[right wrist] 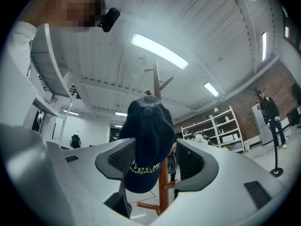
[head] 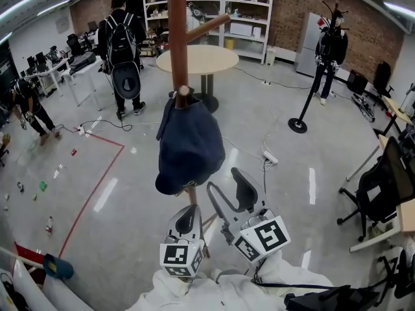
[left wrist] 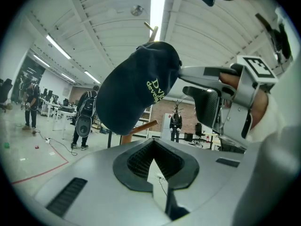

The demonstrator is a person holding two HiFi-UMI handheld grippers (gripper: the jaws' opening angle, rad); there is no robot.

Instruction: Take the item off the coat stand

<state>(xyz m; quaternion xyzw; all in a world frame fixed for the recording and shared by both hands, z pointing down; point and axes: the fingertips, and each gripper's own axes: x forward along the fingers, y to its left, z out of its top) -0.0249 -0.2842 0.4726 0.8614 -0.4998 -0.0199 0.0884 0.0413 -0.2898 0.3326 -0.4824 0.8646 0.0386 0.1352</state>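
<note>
**Risk: a weak pinch, a snag**

Find the navy cap (head: 189,149) hung on a peg (head: 184,91) of the coat stand (head: 177,37). Note the right gripper (head: 224,179) with jaws spread wide, cap ahead, unpinched; left gripper (head: 186,221) with jaws pressed together, empty. Beware of pinching loose cloth only: could slip, or snag the peg and rock the stand. No container nearby; far shelves (head: 249,18) with boxes (head: 241,28), contents unreadable.

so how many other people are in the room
3, all in the head view: one with a backpack, upper left; one bent over at the far left edge; one in black, upper right. More may be hidden.
</note>
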